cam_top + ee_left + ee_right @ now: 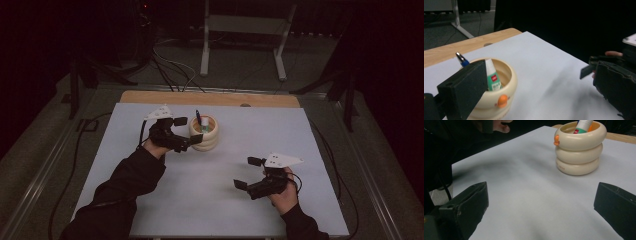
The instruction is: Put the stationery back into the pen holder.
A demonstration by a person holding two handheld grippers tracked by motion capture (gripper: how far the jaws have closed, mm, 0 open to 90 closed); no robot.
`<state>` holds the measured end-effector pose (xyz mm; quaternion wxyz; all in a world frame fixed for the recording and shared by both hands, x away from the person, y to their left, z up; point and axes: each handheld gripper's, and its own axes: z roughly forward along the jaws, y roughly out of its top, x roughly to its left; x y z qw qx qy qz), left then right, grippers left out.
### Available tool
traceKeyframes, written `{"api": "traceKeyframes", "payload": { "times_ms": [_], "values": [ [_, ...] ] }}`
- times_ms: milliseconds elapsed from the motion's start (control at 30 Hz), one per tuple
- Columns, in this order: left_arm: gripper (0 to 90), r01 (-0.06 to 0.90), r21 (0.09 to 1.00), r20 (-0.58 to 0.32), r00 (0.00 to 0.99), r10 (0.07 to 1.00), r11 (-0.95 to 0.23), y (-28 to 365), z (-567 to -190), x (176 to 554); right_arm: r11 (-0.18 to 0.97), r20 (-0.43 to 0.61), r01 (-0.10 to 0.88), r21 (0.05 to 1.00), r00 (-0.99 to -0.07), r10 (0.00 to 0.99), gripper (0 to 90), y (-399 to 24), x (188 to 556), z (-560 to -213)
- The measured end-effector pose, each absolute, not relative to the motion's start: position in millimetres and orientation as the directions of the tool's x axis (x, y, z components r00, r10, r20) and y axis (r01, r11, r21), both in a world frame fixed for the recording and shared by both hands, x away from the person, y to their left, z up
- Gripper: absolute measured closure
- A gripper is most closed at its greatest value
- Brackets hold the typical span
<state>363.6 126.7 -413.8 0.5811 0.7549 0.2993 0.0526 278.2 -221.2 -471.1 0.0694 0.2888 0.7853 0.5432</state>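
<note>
Left gripper [188, 129] and right gripper [248, 172] both gape, apart

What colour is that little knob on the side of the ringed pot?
Orange. The knob sits on the cream pot, clearest in the left gripper view.

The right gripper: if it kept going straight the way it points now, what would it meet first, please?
Probably nothing close: the right gripper, jaws open, points across bare table. The cream holder stands farther off and a little to one side, so it would likely pass it, though depth is uncertain.
</note>
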Motion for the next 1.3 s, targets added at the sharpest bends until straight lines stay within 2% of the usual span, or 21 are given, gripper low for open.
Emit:
{"api": "traceKeyframes", "payload": {
  "times_ms": [467,867,967,1300],
  "values": [
    [0.2,0.375,0.913,-0.25,0.824,0.509,-0.159,158.1,-424.0,324.6,0.237,0.214,0.386,0.892,-0.82,0.531,0.0,-221.9,277.1,-471.5],
    [0.2,0.375,0.915,-0.249,0.816,0.522,-0.151,179.2,-455.6,297.4,0.243,0.209,0.381,0.892,-0.824,0.526,0.0,-221.5,276.6,-472.0],
    [0.2,0.354,0.92,-0.226,0.83,0.51,-0.168,185.3,-463.1,290.8,0.245,0.209,0.383,0.891,-0.824,0.527,0.0,-221.7,276.8,-472.2],
    [0.2,0.393,0.89,-0.218,0.813,0.54,-0.232,210.3,-491.7,268.4,0.256,0.205,0.384,0.887,-0.826,0.526,0.0,-220.2,277.2,-474.0]
  ]
}}
